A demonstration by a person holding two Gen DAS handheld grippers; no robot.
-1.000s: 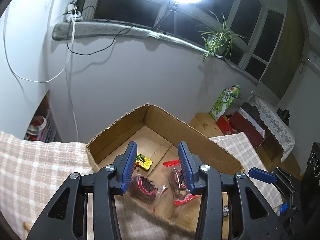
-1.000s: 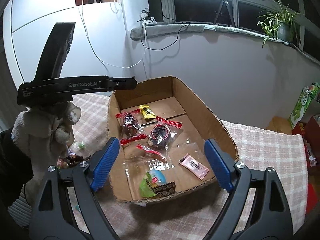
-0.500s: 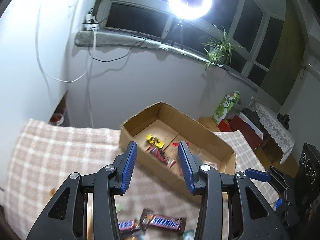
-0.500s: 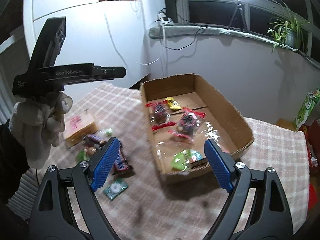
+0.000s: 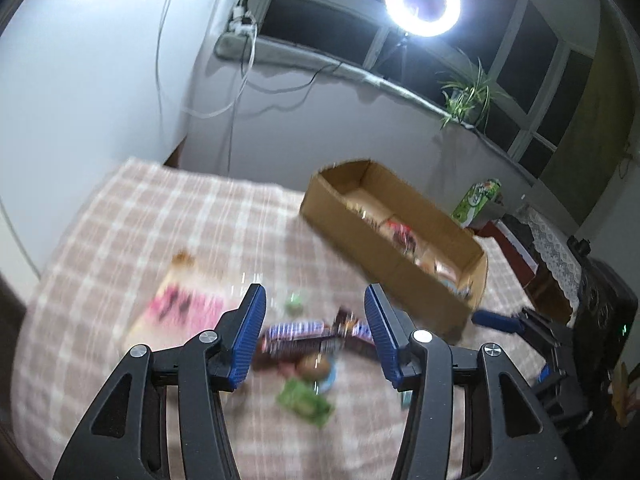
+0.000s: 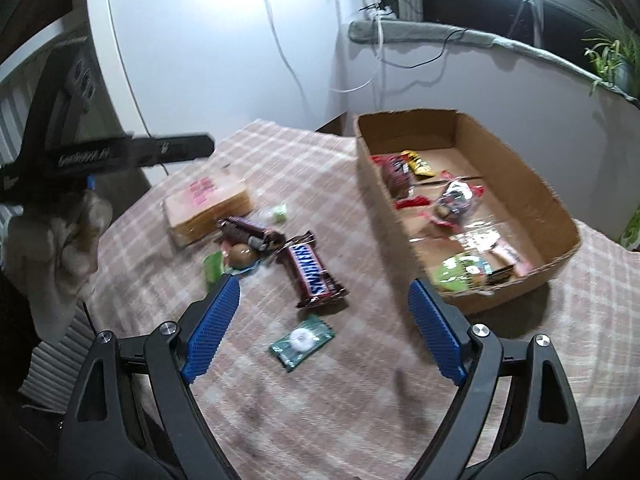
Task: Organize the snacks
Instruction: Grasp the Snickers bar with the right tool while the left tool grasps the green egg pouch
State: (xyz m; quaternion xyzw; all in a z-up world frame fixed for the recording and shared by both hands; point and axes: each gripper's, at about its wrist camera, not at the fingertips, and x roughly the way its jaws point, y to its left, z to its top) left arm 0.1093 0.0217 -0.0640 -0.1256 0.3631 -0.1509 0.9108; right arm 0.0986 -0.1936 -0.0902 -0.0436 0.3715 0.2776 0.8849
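**Both grippers coming over the loose snacks, nothing held**

Left wrist view: the left gripper (image 5: 312,328) is hanging over the pile of loose snacks low in the centre of the frame. Its jaws have just been opening and are standing apart, with nothing pressed between the blue pads; the dark Snickers bars (image 5: 308,334) are lying on the checked cloth (image 5: 120,232) beyond and between the fingers, blurred. A green wrapper (image 5: 306,402) is showing below them and a pink-printed packet (image 5: 182,306) is lying to the left. The cardboard box (image 5: 380,252) is sitting at the centre right, well apart from the pile, with several wrapped sweets already inside.

Right wrist view: the right gripper (image 6: 324,320) is standing wide open and empty at the bottom of the frame. Between its fingers, further off, a Snickers bar (image 6: 314,274) is lying flat at an angle, and a small green mint packet (image 6: 302,340) is nearer the camera. A second bar, a round brown sweet and a light green wrapper are crowding together left of centre, just beside the tan packet (image 6: 208,208). The box is filling the right side, open at the top.

Handling, as a judgement: these bars look light and fairly stiff in slick foil, likely to slide on the pads, so taking one across its narrow width near the middle seems best. The flat mint packet looks thin and limp, harder to lift off soft cloth; an edge pinch would probably be needed.
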